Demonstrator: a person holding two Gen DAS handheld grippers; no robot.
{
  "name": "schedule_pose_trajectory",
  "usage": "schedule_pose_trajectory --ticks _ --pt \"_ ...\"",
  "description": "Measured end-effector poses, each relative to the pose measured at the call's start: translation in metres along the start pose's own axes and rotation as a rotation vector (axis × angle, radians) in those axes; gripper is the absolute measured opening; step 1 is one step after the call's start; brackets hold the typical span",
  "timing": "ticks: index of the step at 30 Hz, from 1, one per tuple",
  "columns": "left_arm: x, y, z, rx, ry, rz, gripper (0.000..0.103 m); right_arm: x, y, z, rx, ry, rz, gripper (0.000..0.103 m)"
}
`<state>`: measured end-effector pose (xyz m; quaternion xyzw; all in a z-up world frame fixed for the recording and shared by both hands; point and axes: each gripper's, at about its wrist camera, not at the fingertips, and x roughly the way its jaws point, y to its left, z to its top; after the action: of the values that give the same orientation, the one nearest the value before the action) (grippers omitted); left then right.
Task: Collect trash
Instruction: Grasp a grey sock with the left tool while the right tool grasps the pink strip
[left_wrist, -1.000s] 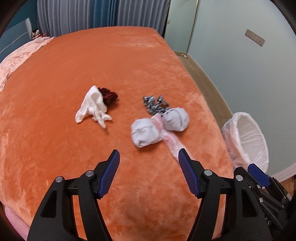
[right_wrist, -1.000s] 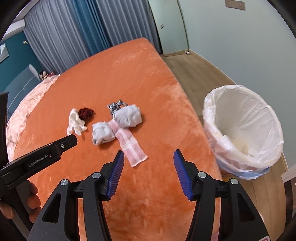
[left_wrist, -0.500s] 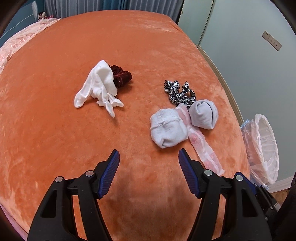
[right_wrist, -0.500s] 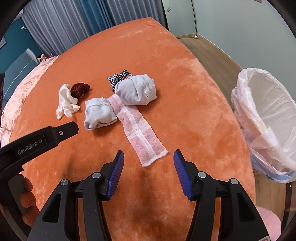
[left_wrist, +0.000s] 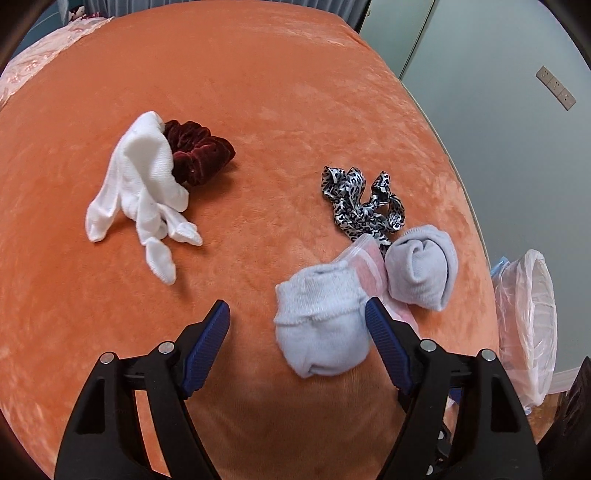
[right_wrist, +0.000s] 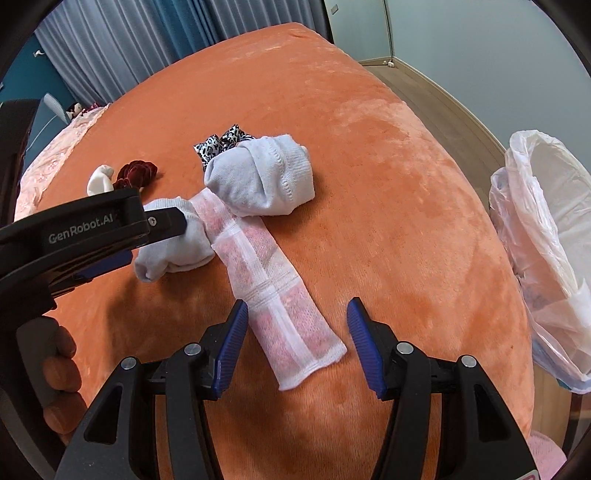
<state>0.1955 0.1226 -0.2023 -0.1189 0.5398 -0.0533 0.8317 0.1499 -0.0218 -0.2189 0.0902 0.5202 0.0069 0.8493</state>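
On the orange bed (left_wrist: 258, 92) lie two balled pale socks. The near sock (left_wrist: 321, 317) sits between the fingers of my open left gripper (left_wrist: 297, 341), toward its right finger. The far sock (left_wrist: 421, 267) (right_wrist: 264, 177) lies beyond. A pink-and-white flat strip (right_wrist: 273, 288) runs between the socks; its near end lies between the fingers of my open right gripper (right_wrist: 295, 343). A white glove (left_wrist: 144, 184), a dark red scrunchie (left_wrist: 199, 151) and a leopard-print scrunchie (left_wrist: 362, 203) lie further back.
A bin with a white plastic liner (right_wrist: 546, 258) (left_wrist: 528, 314) stands on the wooden floor beside the bed's right edge. The left gripper's body (right_wrist: 85, 232) crosses the left of the right wrist view. Curtains and a pale wall stand behind.
Both grippers have moved forward and down toward the bed. The left one now straddles the near sock; the right one now straddles the strip's near end. Both stay open.
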Motion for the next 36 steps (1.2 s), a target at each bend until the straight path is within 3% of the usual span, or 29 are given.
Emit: schedule_pose_trajectory --ticks 5,7,10,13,15,26,36 --pt "0.006 0.005 0.0 -0.025 0.028 -0.065 0.055 0.003 0.003 0.001 -0.02 -0.005 -0.015 0.054" --pt "0.007 0.007 -0.001 -0.04 0.043 -0.111 0.04 0.003 0.004 -0.001 -0.026 -0.007 -0.022 0.05" --pt "0.004 0.006 -0.004 -0.051 0.039 -0.13 0.032 0.002 0.004 -0.004 -0.027 -0.008 -0.022 0.04" --pt "-0.003 0.006 -0.009 -0.045 0.031 -0.128 0.029 -0.001 0.003 -0.008 -0.029 0.004 0.004 0.023" --pt "-0.006 0.005 -0.011 -0.047 0.029 -0.129 0.028 -0.005 0.003 -0.012 -0.03 0.013 0.022 0.019" --pt "-0.041 0.001 -0.029 -0.016 -0.001 -0.119 0.027 -0.037 0.004 -0.033 -0.007 0.017 0.096 0.017" --pt "-0.087 -0.017 -0.049 0.029 -0.053 -0.118 0.027 -0.095 0.002 -0.045 -0.025 -0.059 0.129 0.017"
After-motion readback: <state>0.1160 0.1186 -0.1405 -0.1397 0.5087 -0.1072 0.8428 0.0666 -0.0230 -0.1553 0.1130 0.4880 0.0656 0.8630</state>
